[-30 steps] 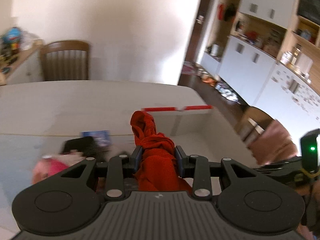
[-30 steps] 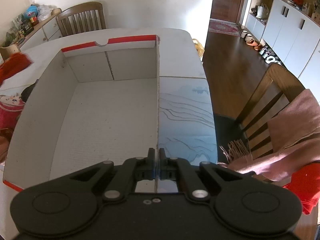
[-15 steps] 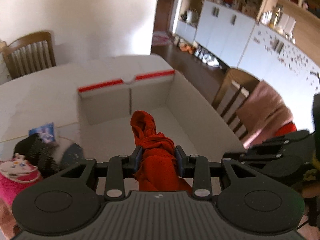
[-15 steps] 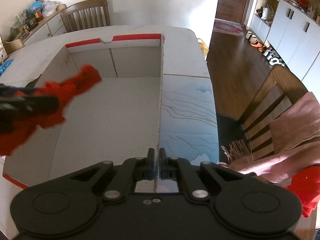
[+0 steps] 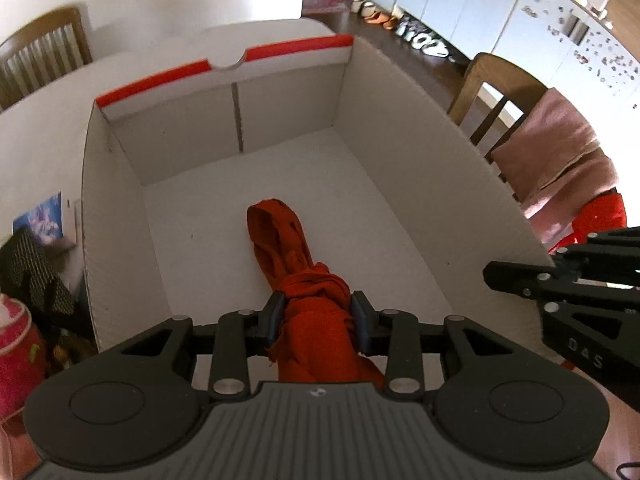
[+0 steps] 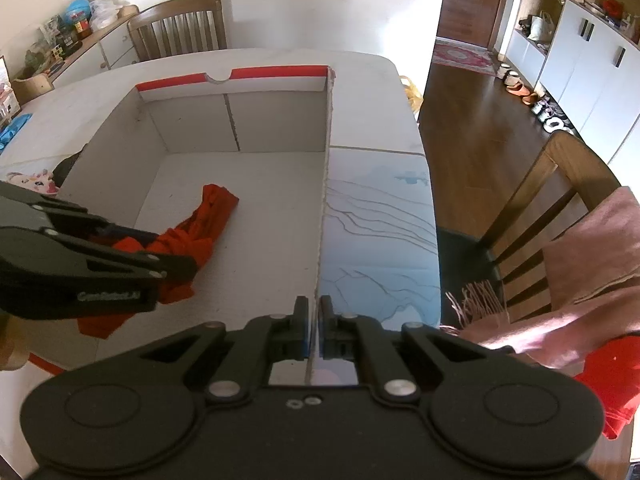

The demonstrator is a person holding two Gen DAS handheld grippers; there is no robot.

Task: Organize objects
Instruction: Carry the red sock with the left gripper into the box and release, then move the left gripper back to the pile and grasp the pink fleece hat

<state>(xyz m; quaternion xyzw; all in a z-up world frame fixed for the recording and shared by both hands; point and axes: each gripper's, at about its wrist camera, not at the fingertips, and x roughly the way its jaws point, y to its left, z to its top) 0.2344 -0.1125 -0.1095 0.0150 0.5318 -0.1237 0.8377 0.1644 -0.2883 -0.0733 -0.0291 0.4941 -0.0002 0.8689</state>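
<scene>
A white cardboard box (image 5: 420,140) with a red top strip stands open on the table. My left gripper (image 5: 318,312) is shut on a crumpled red cloth (image 5: 288,248) and hangs low inside the box. The cloth's free end rests on the box floor. In the right wrist view the same cloth (image 6: 208,216) trails from the left gripper (image 6: 188,268) at the box's near left. My right gripper (image 6: 315,308) is shut on the top edge of the box's right wall (image 6: 326,184). It also shows from the side, the right gripper (image 5: 490,274), in the left wrist view.
Left of the box lie a pink plush toy (image 5: 16,344), a black dotted cloth (image 5: 28,272) and a blue card (image 5: 40,220). A blue marbled mat (image 6: 380,220) lies right of the box. A wooden chair with a pink blanket (image 6: 592,248) stands at the table's right.
My left gripper has carried the red cloth from left of the box over its wall and down inside, until the cloth's end reached the floor. The right gripper has kept still.
</scene>
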